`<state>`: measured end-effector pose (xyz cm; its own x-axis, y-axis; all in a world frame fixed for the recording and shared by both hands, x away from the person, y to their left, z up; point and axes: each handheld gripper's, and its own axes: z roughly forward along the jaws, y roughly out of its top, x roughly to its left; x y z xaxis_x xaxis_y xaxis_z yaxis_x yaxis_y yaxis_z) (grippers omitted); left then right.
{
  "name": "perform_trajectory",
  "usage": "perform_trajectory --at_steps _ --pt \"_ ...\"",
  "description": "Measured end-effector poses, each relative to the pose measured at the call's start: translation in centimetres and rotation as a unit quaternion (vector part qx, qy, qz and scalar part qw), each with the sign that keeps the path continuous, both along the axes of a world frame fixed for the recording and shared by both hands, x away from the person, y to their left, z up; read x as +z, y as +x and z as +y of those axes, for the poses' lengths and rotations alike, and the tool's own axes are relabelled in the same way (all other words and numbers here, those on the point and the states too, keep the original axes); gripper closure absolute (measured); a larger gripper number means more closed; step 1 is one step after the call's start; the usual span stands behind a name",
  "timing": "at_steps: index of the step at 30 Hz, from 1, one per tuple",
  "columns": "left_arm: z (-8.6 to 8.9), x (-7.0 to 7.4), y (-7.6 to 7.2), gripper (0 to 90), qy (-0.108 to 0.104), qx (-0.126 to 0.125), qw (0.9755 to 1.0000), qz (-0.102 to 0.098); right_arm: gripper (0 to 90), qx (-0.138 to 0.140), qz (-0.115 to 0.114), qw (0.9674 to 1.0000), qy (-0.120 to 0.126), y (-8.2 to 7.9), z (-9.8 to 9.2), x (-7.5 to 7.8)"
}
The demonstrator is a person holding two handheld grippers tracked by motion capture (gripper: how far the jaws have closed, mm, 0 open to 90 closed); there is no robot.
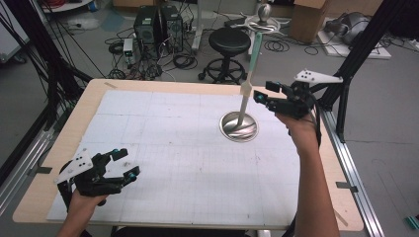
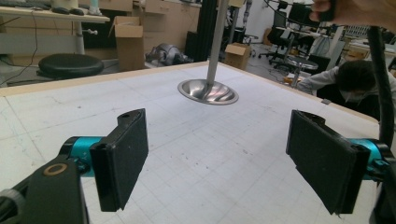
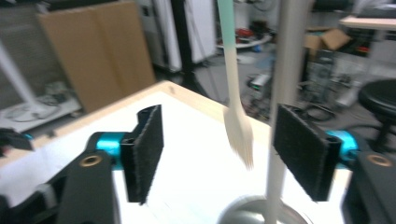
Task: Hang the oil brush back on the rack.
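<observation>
The tabletop (image 1: 64, 148) is a pale wooden board covered by a white gridded mat (image 1: 163, 148). No brand, label or writing can be read on anything. Right of the middle of the mat sits a shallow steel bowl (image 1: 239, 126). A long utensil (image 1: 248, 84), pale with a mint-green handle, stands with its lower end in the bowl; its long axis runs nearly upright, leaning slightly so the green end points up and away from the person. The right claw (image 1: 262, 95) is just beside the utensil's shaft, jaws spread wide with nothing pressed between the pads. The left claw (image 1: 126, 163) rests low near the front left corner, well apart from the bowl, jaws wide and empty.
</observation>
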<state>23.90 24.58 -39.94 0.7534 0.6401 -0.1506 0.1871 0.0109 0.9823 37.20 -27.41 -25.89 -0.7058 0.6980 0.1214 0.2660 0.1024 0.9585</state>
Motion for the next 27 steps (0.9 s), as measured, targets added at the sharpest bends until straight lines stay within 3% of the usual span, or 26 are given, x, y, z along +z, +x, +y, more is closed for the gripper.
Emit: perform_trajectory --at_steps 4,9,14,15,16,23,25,26,27 --pt "0.2 -0.1 0.2 21.1 0.001 0.004 1.0 0.001 20.4 -0.035 -0.007 0.9993 -0.016 -3.1 -0.6 -1.8" --pt "0.0 -0.2 0.4 21.0 0.002 0.004 1.0 0.002 17.8 -0.065 -0.021 0.9973 -0.029 -7.6 -1.3 -4.6" --pt "0.0 -0.2 0.4 21.1 -0.004 0.003 1.0 0.001 17.1 -0.086 -0.013 0.9957 -0.032 -11.5 -1.5 -7.4" --pt "0.0 -0.2 0.4 21.1 -0.004 0.003 1.0 0.001 17.1 -0.086 -0.013 0.9957 -0.032 -11.5 -1.5 -7.4" --pt "0.0 -0.1 0.4 21.1 -0.006 0.004 1.0 -0.001 17.0 -0.092 -0.012 0.9952 -0.031 -13.2 -1.4 -8.6" --pt "-0.1 -0.2 -0.2 21.0 -0.006 0.002 1.0 -0.004 16.8 -0.106 -0.005 0.994 -0.025 -17.2 -1.6 -11.9" --pt "-0.2 -0.3 -0.3 21.0 -0.009 0.0 1.0 -0.004 16.9 -0.11 -0.008 0.9937 -0.021 -17.6 -1.7 -12.5" --pt "-0.5 -0.3 -0.5 21.0 -0.006 -0.003 1.0 -0.006 16.9 -0.109 0.001 0.994 -0.012 -18.4 -2.0 -13.8" --pt "-0.6 -0.3 -0.5 21.0 -0.003 -0.004 1.0 -0.008 16.9 -0.106 0.009 0.9942 -0.017 -18.4 -2.1 -13.9"
